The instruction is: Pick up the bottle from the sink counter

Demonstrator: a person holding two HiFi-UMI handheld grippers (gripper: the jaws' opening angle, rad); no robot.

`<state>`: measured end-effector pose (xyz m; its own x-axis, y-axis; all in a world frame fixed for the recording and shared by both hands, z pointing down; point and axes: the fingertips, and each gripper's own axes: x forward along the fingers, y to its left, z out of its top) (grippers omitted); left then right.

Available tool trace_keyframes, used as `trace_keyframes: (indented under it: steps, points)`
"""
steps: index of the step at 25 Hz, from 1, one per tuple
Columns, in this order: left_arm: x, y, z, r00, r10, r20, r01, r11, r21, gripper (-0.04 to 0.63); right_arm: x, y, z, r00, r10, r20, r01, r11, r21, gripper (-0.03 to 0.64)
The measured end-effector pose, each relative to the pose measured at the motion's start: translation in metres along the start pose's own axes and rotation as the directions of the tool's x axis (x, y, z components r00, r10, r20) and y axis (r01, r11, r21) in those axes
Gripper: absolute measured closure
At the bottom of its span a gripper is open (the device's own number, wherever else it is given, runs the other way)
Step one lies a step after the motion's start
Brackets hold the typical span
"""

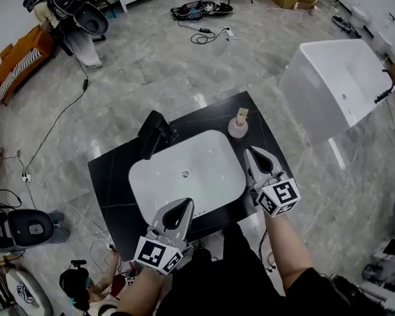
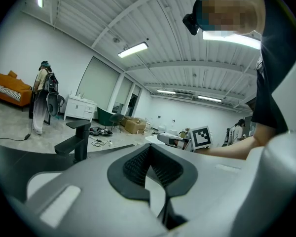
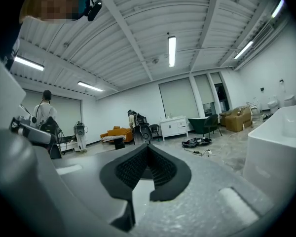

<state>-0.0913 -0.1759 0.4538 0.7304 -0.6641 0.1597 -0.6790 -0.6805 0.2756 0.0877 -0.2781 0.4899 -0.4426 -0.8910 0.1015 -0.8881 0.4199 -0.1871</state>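
A small round pale bottle [image 1: 239,124] with a tan cap stands on the black sink counter [image 1: 109,176], beyond the far right corner of the white basin [image 1: 142,174]. My right gripper [image 1: 249,151] hovers over the counter's right side, its tips a little short of the bottle, jaws together and empty. My left gripper [image 1: 186,204] hangs over the basin's near edge, also shut and empty. In the right gripper view the shut jaws [image 3: 148,146] hide the bottle. In the left gripper view, the black faucet [image 2: 78,141] stands to the left of the shut jaws [image 2: 149,148].
A black faucet [image 1: 155,133] rises at the basin's far left. A white bathtub [image 1: 336,84] stands on the floor to the right, also showing in the right gripper view [image 3: 281,147]. Cables [image 1: 207,31] and an orange sofa [image 1: 16,58] lie farther off.
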Motion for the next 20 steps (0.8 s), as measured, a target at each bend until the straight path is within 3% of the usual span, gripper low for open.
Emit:
trace_keyframes:
  steps: [4,20]
  points:
    - [0.012,0.004,-0.002,1.0,0.0,-0.006,0.0,1.0,-0.006,0.592,0.016,-0.015,-0.01,1.0,-0.016,-0.023,0.015,1.0,-0.019,0.614]
    - [0.045,0.025,-0.025,0.997,0.059,-0.046,-0.062,0.996,-0.067,0.592,0.08,-0.084,-0.066,0.989,-0.101,-0.103,0.094,0.993,-0.071,0.497]
